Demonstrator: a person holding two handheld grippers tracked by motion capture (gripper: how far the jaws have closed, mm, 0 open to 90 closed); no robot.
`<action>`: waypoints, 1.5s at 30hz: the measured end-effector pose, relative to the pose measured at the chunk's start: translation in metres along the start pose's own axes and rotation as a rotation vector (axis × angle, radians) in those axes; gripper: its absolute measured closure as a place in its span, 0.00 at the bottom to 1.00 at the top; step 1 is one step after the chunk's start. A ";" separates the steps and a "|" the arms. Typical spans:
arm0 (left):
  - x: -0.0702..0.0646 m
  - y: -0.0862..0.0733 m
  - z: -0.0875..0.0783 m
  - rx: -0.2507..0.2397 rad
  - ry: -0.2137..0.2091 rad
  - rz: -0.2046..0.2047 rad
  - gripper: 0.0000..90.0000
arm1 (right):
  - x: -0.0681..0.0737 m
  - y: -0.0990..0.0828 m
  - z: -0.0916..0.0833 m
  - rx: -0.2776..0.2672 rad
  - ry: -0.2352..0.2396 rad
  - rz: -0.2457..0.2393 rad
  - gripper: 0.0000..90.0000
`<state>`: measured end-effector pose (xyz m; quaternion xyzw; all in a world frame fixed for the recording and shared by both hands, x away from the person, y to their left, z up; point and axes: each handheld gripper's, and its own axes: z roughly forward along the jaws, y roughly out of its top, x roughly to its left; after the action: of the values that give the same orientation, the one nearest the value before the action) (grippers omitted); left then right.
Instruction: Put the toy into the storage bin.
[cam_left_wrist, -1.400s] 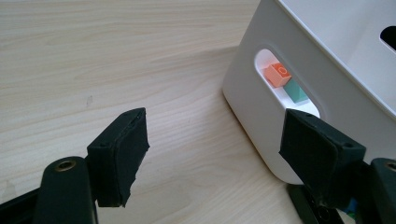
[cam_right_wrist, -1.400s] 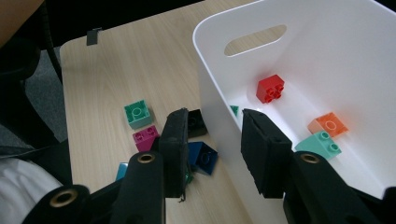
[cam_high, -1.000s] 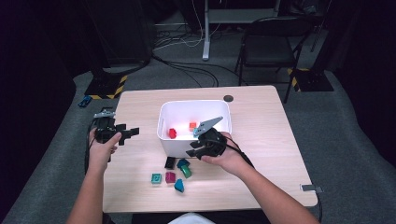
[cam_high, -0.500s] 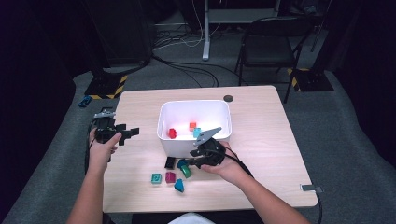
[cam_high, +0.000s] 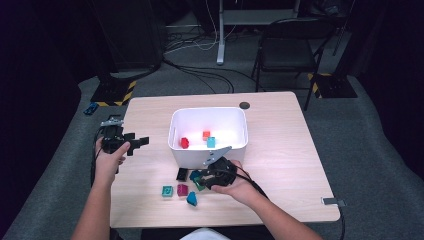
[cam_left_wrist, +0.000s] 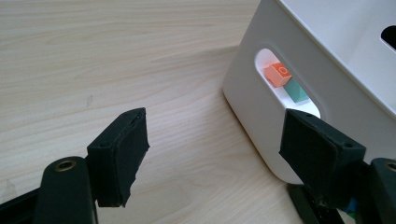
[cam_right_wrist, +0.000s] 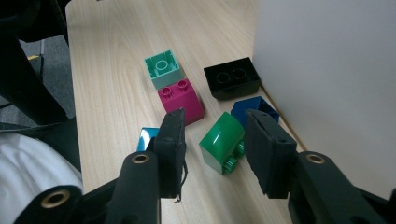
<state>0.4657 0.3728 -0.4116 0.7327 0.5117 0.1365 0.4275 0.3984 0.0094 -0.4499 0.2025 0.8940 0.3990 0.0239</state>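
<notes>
Right hand-held gripper (cam_right_wrist: 212, 149) over a green block (cam_right_wrist: 222, 142) lying on its side on the tabletop (cam_high: 290, 150), just in front of the white bin (cam_high: 209, 150). Its jaws stand a little apart, one on either side of the block, and have just been opening; the pads do not press on the block, which rests on the wood between them. In the high view the same hand-held gripper (cam_high: 204, 177) sits low over the cluster of loose blocks. Around the green block: a dark blue block (cam_right_wrist: 254, 108) just behind it, against the bin wall; a black block (cam_right_wrist: 232, 78) farther on; a magenta block (cam_right_wrist: 181, 99) beside the left jaw; a mint-green block (cam_right_wrist: 163, 68) touching the magenta one; a shiny blue block (cam_right_wrist: 148, 138) partly hidden by the left jaw. Inside the bin: a red block (cam_high: 184, 142), an orange block (cam_high: 206, 134) and a teal block (cam_high: 211, 142). Left hand-held gripper (cam_high: 137, 145) held at the left of the tabletop, well apart from the blocks, jaws wide with nothing between them, pointed towards the bin's side handle slot.
</notes>
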 end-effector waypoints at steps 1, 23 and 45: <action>0.000 0.000 0.000 0.000 0.000 0.001 0.26 | 0.000 -0.001 0.002 0.004 0.002 0.002 0.64; -0.002 -0.001 0.001 -0.008 0.001 -0.013 0.26 | 0.003 -0.016 0.036 0.070 -0.074 0.011 0.59; -0.001 0.000 0.001 -0.004 0.002 -0.009 0.26 | -0.004 -0.026 0.052 0.100 -0.093 0.010 0.67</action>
<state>0.4656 0.3713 -0.4123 0.7292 0.5152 0.1366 0.4290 0.4033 0.0285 -0.5046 0.2261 0.9098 0.3440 0.0535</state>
